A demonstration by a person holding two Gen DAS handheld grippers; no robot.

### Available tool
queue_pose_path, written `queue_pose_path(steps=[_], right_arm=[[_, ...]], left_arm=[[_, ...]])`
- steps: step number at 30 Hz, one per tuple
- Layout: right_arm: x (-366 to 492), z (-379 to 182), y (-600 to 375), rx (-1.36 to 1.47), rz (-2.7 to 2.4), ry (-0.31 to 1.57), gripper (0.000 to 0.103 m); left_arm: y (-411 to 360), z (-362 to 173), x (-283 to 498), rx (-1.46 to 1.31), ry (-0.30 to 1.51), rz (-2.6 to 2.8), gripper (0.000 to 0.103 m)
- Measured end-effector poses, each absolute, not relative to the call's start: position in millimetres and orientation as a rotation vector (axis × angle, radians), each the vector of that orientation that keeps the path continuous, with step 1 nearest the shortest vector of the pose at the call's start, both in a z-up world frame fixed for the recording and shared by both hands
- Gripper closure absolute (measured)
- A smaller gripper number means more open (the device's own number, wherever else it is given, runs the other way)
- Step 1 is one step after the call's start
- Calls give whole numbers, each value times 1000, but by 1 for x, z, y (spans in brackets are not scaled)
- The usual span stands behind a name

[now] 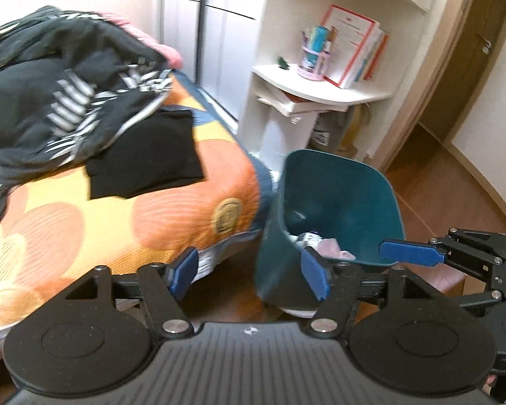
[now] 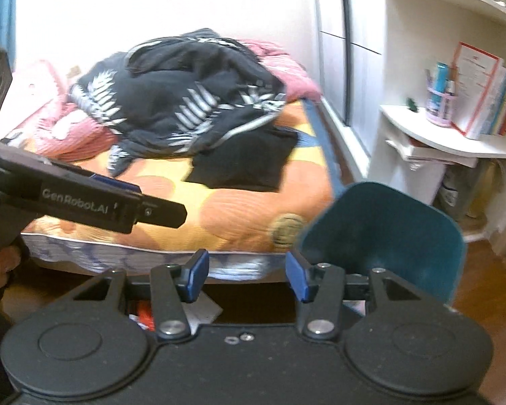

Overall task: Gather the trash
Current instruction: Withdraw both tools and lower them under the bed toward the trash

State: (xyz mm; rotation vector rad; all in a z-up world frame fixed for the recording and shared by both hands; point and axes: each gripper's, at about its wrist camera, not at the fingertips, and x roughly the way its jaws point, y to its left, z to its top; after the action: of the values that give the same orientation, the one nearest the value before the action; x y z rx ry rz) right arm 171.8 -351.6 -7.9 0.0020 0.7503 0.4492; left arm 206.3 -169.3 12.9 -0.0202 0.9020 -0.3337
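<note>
A: Where is the trash?

B: In the teal bin (image 1: 334, 199) on the floor, just right of the bed (image 1: 118, 222) — crumpled paper (image 1: 324, 246) lies inside.

A: The tools?

B: Left hand-held gripper (image 1: 249, 273) spread apart, empty; right hand-held gripper (image 2: 246, 275) likewise — nothing between the pads.

The right gripper (image 2: 247, 278), fingers apart and empty, faces the bed (image 2: 239, 209) beside a teal bin (image 2: 388, 236).
</note>
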Motion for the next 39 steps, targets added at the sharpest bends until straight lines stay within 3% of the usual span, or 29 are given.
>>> queue_pose_path(steps=[6, 9, 12, 25, 39], right_arm=[[170, -17, -304, -5, 530, 762, 52], [170, -29, -281, -17, 558, 786, 52], [173, -43, -259, -20, 585, 818, 52], [209, -162, -165, -77, 729, 1090, 52], [219, -298, -81, -367, 1026, 1311, 53]], left_arm=[[-114, 12, 182, -56, 878, -246, 19], [-83, 2, 175, -111, 884, -205, 18], [-53, -16, 172, -160, 919, -145, 9], [75, -156, 187, -294, 1146, 121, 9], [121, -312, 182, -455, 1482, 453, 9]])
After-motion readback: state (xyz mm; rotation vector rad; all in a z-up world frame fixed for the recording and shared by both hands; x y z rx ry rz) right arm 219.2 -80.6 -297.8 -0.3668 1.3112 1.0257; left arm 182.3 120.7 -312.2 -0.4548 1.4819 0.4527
